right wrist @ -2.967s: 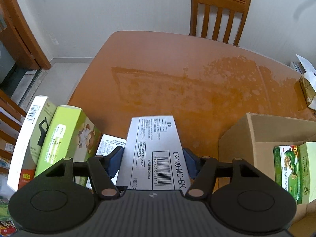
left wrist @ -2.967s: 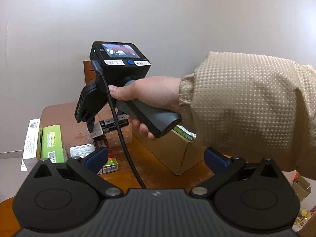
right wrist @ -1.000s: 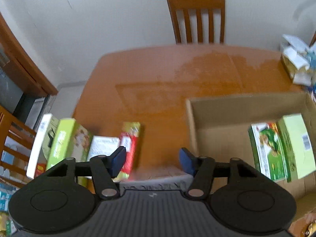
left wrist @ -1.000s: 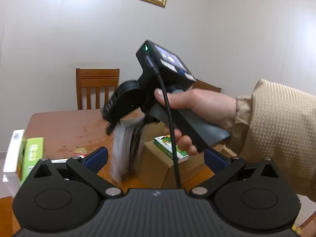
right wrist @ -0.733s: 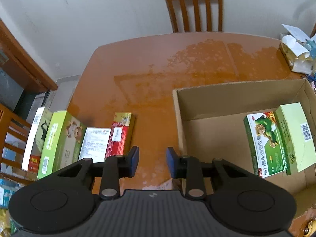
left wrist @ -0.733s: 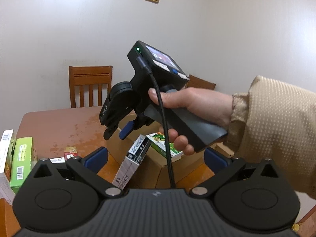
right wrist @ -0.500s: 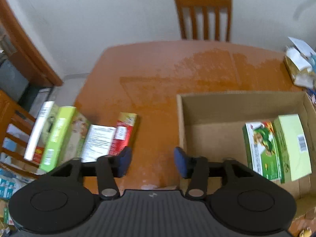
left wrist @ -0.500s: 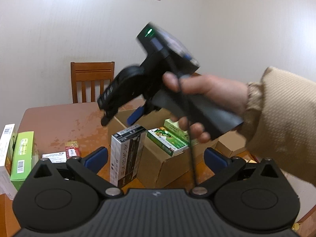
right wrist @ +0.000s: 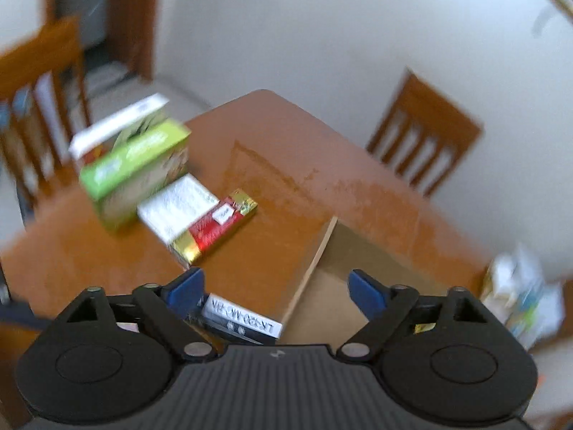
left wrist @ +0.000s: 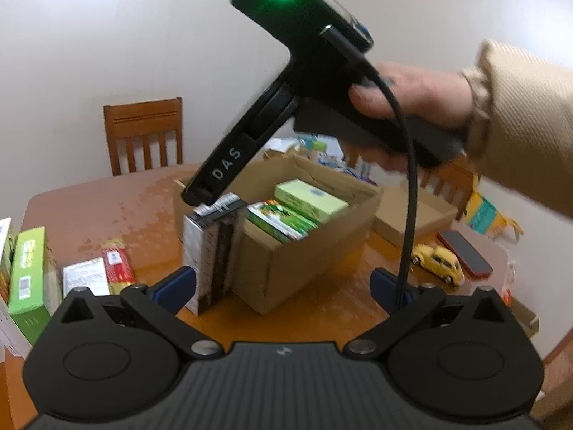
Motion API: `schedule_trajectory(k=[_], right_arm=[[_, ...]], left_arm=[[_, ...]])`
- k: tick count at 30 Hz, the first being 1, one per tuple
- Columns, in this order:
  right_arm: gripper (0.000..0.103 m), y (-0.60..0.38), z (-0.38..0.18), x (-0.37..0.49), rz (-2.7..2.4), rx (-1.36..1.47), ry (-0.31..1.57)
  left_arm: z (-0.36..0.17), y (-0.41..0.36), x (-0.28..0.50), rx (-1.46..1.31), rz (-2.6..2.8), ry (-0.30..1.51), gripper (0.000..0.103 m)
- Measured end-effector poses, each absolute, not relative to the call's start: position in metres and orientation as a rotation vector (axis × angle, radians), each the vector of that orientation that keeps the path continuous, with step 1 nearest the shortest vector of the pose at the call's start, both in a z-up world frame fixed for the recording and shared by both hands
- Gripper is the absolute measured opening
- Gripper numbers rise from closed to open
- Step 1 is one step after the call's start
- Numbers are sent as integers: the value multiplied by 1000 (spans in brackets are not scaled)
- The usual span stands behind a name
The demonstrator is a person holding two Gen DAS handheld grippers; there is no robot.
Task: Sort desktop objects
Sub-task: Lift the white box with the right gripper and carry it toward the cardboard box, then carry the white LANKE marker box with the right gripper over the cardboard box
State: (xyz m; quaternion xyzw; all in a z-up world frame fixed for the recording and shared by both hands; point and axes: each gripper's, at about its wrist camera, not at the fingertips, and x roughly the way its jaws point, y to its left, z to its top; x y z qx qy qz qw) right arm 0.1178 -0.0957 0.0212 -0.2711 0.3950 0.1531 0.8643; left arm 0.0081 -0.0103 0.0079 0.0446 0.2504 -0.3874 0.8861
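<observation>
A black-and-white box (left wrist: 207,247) stands upright on the table, leaning against the outside of the cardboard carton (left wrist: 286,268). Two green boxes (left wrist: 297,208) lie inside the carton. My right gripper (right wrist: 277,286) hovers just above the black-and-white box (right wrist: 243,319); its jaws are opening, and the pads are off the box. A hand (left wrist: 412,96) holds that gripper over the carton's left wall. My left gripper (left wrist: 281,285) is open and empty, in front of the carton.
Left of the carton lie a red packet (right wrist: 215,225), a white packet (right wrist: 175,208), a green box (right wrist: 136,168) and a white box (right wrist: 118,122). A yellow toy car (left wrist: 437,261) and a phone (left wrist: 465,254) lie to the right. Chairs (left wrist: 143,132) stand around the wooden table (left wrist: 89,211).
The black-and-white box dropped from my right gripper, tipped upright and now stands against the carton. The right jaws widened, and that gripper rolled and swung aside. My left gripper sank slightly.
</observation>
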Motion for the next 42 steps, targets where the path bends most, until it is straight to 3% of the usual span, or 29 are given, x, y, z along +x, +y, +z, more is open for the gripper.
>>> schedule_trajectory(k=[11,16,20,24,42], right_arm=[[92,-70,-17,102,750,-1062,850],[73,-65,-39,102,845,-1226,889],[43,-64,-43,107,883,-1245,918],[30,-67,-45,111,896,-1246,944],[28,-78,-24,148,801,-797,1081]], left_arm=[[-5,-32,-24,112,-806,566,103],[-5,-38,-33,81,-756,582,103],[-8,-43,-29,53,-726,592,103],[-10,-44,-26,51,-720,597,103],[-1,-23,-22,47,-700,568,103]])
